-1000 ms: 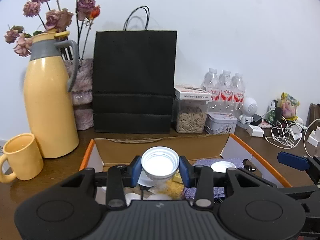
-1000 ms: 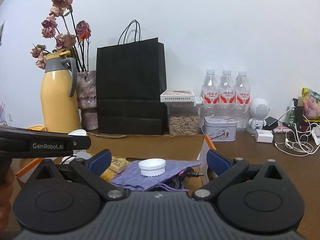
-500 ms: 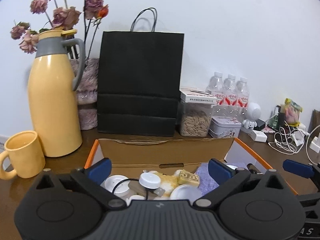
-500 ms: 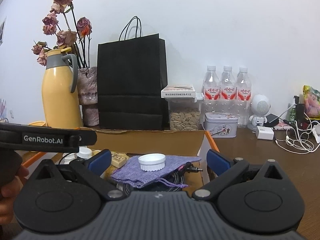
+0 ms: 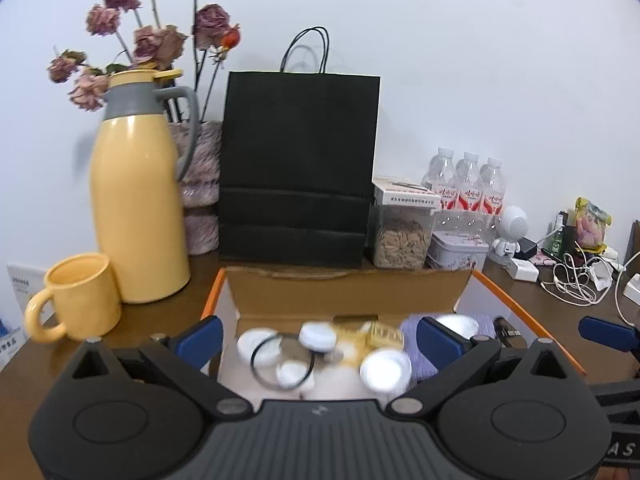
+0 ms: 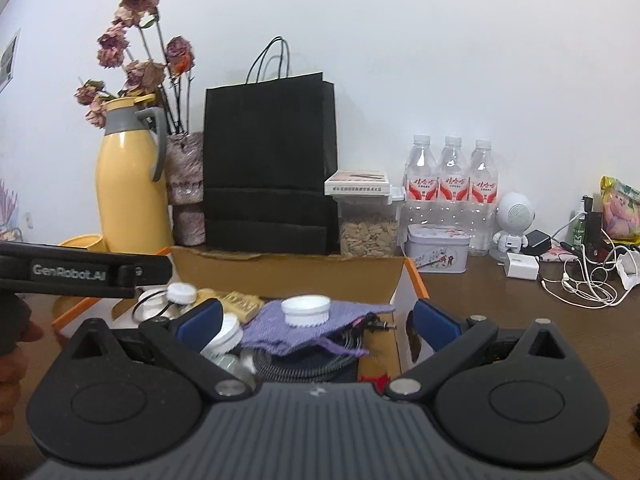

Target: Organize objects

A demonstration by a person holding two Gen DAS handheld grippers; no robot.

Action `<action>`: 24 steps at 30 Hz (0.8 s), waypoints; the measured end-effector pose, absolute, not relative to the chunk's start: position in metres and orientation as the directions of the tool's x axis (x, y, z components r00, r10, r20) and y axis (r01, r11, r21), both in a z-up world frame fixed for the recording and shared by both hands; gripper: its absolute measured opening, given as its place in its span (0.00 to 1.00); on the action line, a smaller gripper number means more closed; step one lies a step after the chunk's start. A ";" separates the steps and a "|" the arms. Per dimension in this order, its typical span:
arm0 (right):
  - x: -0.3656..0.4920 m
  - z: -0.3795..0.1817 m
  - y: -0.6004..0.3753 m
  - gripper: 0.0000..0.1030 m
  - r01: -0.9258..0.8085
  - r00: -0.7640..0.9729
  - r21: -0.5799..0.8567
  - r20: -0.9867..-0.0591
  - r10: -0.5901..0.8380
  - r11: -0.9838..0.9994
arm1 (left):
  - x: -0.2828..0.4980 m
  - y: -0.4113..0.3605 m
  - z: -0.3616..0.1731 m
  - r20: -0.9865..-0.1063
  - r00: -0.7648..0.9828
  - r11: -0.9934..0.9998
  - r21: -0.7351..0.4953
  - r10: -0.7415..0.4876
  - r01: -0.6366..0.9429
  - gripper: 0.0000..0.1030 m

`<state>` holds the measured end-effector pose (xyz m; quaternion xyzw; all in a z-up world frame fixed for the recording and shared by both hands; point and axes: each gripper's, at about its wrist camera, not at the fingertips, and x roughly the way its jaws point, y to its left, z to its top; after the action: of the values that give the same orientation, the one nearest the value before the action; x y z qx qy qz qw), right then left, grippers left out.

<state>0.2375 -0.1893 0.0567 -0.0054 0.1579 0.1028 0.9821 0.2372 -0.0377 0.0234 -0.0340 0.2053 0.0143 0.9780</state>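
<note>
We list, largest first: the cardboard box (image 5: 348, 292), open-topped with orange edges, lying directly ahead of and below both grippers; behind it a black paper bag (image 5: 298, 164) and yellow jug (image 5: 138, 204), clear of any reach. Inside, a purple pouch (image 6: 316, 326) carries a white ribbed cap (image 6: 306, 310), centred ahead of the right gripper (image 6: 316, 322), which we judge the nearer hand. Smaller white lids (image 5: 318, 336) and a black ring (image 5: 282, 360) crowd the left side. The left gripper (image 5: 318, 336) has just been opening and stands at full spread, empty; the right is likewise wide and empty.
</note>
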 end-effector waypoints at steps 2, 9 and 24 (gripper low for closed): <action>0.228 0.057 -0.189 1.00 -0.211 0.924 0.015 -0.324 0.205 0.977 | 0.222 -0.037 0.021 -0.415 0.910 0.997 -0.065 0.012 -0.043 1.00; 0.190 0.055 -0.190 1.00 -0.226 0.894 0.031 -0.390 0.220 0.974 | 0.174 -0.037 0.013 -0.474 0.880 0.997 -0.035 0.043 -0.067 1.00; 0.119 0.054 -0.196 1.00 -0.221 0.842 0.083 -0.487 0.233 0.972 | 0.091 -0.032 0.010 -0.554 0.830 0.995 -0.041 0.057 -0.095 1.00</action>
<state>0.1195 -0.1962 0.0540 0.0119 0.2553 0.1182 0.9595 0.0906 -0.0320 0.0101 -0.0335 0.2886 0.0398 0.9561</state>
